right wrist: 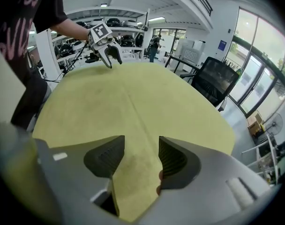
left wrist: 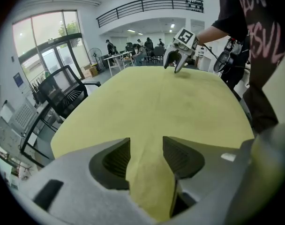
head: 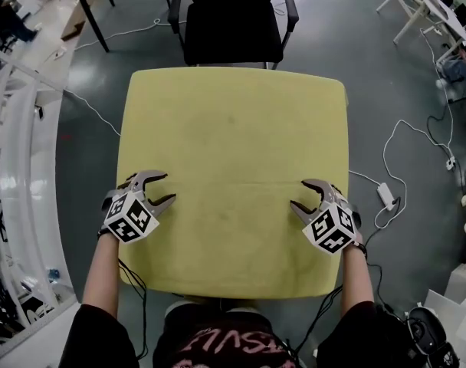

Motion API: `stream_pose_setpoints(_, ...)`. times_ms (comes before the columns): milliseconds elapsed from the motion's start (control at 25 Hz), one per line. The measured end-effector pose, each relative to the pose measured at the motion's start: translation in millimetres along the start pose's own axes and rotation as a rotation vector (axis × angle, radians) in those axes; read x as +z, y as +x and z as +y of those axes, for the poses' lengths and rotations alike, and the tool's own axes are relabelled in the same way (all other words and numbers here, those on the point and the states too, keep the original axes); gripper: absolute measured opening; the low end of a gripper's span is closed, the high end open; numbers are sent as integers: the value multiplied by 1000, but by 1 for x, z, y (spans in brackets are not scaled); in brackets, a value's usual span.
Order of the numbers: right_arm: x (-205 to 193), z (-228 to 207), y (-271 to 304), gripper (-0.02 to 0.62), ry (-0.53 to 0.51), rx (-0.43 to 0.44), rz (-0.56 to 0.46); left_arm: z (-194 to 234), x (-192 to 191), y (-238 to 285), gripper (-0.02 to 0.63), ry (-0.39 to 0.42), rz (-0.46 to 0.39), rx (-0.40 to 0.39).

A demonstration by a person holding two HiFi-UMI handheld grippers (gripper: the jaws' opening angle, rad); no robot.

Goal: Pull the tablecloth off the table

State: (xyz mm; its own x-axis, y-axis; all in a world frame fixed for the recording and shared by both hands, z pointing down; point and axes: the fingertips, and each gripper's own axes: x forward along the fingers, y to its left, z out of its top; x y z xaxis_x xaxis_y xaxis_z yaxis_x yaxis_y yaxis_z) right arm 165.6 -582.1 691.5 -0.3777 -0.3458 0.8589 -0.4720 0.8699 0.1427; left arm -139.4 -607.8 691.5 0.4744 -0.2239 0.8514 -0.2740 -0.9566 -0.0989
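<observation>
The left gripper (head: 165, 188) and the right gripper (head: 298, 194) point steeply down over the near half of a yellow tablecloth (head: 233, 152), each with its jaws spread wide and nothing pinched. In both gripper views, bare cloth fills the gap between the ribbed pads. The cloth lies flat across the whole table top, its near edge draped toward the person and a black chair (head: 233, 21) standing just beyond its far edge. The step in hand looks like taking hold: each pair of jaws would best press into the fabric and close on a raised fold, both sides gripping evenly, before any pull toward the body, since an uneven grip could drag the cloth askew. The cloth reads as close to square with rounded corners, so no long axis stands out. Its sides run squarely away from the person, and a faint crease crosses it from one gripper's side toward the other's.
</observation>
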Motion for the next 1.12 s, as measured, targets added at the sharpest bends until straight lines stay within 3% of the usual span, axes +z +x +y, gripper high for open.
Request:
stream_pose_setpoints(440, -16, -4, 33, 266, -34, 111, 106, 7, -16, 37, 245, 75, 78, -106)
stream_pose_setpoints(680, -20, -10, 40, 302, 2, 220, 114, 7, -18, 44, 250, 35, 90, -177)
stream_pose_setpoints(800, -19, -12, 41, 304, -8, 235, 113, 7, -17, 47, 239, 23, 125, -216)
stream_pose_setpoints(1120, -19, -12, 41, 296, -18, 245, 133, 4, -17, 46, 215, 3, 140, -201)
